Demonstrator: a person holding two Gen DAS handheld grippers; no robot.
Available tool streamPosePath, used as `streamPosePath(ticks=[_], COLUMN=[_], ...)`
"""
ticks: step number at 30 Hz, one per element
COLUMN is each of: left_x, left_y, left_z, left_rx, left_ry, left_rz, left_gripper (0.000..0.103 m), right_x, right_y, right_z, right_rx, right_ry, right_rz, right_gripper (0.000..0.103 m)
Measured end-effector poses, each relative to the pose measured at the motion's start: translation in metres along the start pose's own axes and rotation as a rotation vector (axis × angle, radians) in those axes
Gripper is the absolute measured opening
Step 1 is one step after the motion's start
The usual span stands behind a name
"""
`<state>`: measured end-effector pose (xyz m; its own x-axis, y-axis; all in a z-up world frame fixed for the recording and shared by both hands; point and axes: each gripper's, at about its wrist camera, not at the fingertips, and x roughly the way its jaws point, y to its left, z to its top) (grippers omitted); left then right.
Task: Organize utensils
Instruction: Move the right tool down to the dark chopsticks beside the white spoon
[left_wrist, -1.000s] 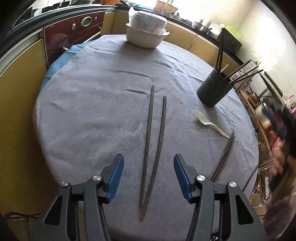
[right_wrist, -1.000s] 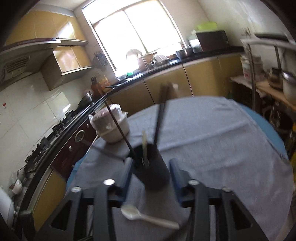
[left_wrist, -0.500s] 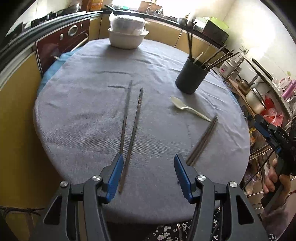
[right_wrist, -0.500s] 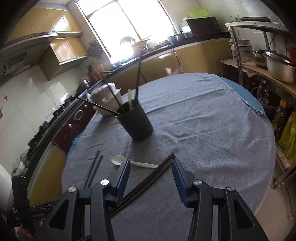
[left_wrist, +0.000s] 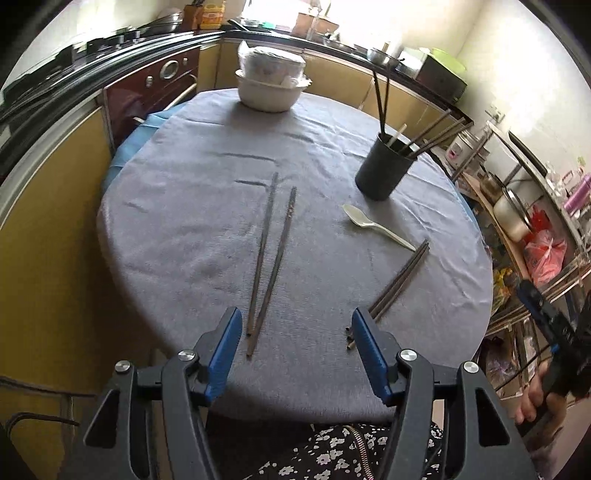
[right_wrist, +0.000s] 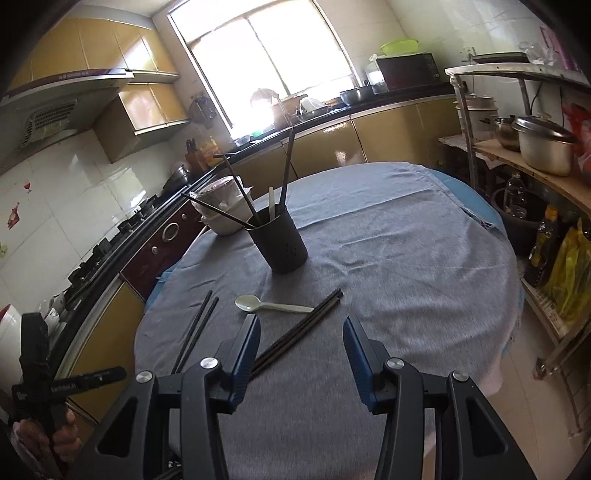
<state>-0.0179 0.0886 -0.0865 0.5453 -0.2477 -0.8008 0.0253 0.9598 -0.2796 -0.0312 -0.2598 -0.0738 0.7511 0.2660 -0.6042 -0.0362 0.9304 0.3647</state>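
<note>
A black utensil holder (left_wrist: 384, 171) (right_wrist: 280, 243) stands on the grey-clothed round table (left_wrist: 207, 206) with several dark chopsticks and a pale handle in it. A white plastic spoon (left_wrist: 373, 225) (right_wrist: 271, 305) lies in front of it. One pair of dark chopsticks (left_wrist: 271, 254) (right_wrist: 195, 326) lies mid-table. Another bundle of chopsticks (left_wrist: 397, 282) (right_wrist: 299, 328) lies beside the spoon's handle. My left gripper (left_wrist: 295, 338) is open and empty above the near table edge. My right gripper (right_wrist: 301, 338) is open and empty above the bundle's near end.
A white covered bowl (left_wrist: 271, 86) (right_wrist: 221, 210) stands at the table's far side. Yellow cabinets and a dark counter (right_wrist: 369, 107) curve round the table. A metal rack with pots (right_wrist: 535, 147) stands to the right. An oven (left_wrist: 155, 88) is at the far left.
Both grippers have pulled back from the table and holder. The right gripper, earlier close around the holder, now hovers over the near chopstick bundle. Both stay open.
</note>
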Motion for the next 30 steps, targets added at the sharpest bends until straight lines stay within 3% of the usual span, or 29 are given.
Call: streamPosePath(ticks=[11,20,30], left_x=[-0.011,0.004,0.052], left_y=[0.023,0.045,0.030], left_z=[0.000,0.006,0.040], left_rx=[-0.074,-0.131,-0.049], left_ry=[-0.012,0.002,0.057], left_rz=[0.037,0.065,0.071], left_gripper=[0.066,0.066,0.066], right_x=[-0.002,0.031,0.090], right_y=[0.018,0.029,0.044], right_z=[0.001,0.002,-0.001], right_rx=[-0.052,-0.071,-0.092], right_ry=[0.002,0.085,0.200], right_rz=[0.041,0.067,0.087], right_gripper=[0.049,0.049,0.049])
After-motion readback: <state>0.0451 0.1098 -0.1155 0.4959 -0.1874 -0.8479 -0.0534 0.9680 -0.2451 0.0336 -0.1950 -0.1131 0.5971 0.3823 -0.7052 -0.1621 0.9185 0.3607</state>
